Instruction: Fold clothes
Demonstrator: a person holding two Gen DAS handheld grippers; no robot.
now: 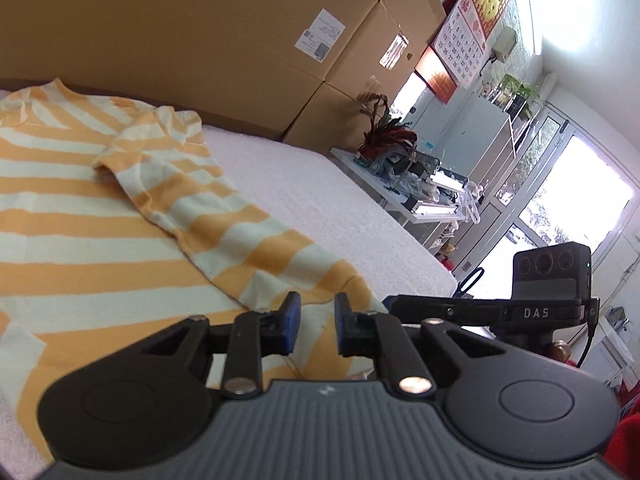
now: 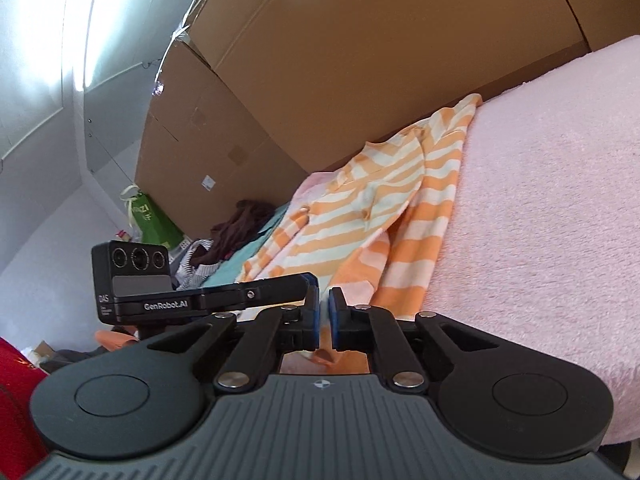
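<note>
An orange and white striped shirt [image 1: 120, 200] lies spread on a pale pink fleece cover [image 1: 312, 200], one sleeve folded in over its body. My left gripper [image 1: 316, 320] is open just above the shirt's near hem corner, striped cloth showing between its blue pads. In the right wrist view the shirt [image 2: 360, 208] stretches away from my right gripper [image 2: 324, 316], whose pads are almost together with orange hem cloth bunched right under them. The left gripper [image 2: 308, 282] reaches in beside it from the left. The right gripper [image 1: 394, 305] shows at the shirt's corner in the left wrist view.
Tall cardboard boxes [image 1: 200, 20] stand along the far edge of the fleece [image 2: 540, 240]. A pile of dark and teal clothes [image 2: 240, 224] and a green bag [image 2: 152, 220] lie beyond the shirt. A cluttered white table [image 1: 400, 184] stands past the cover's end.
</note>
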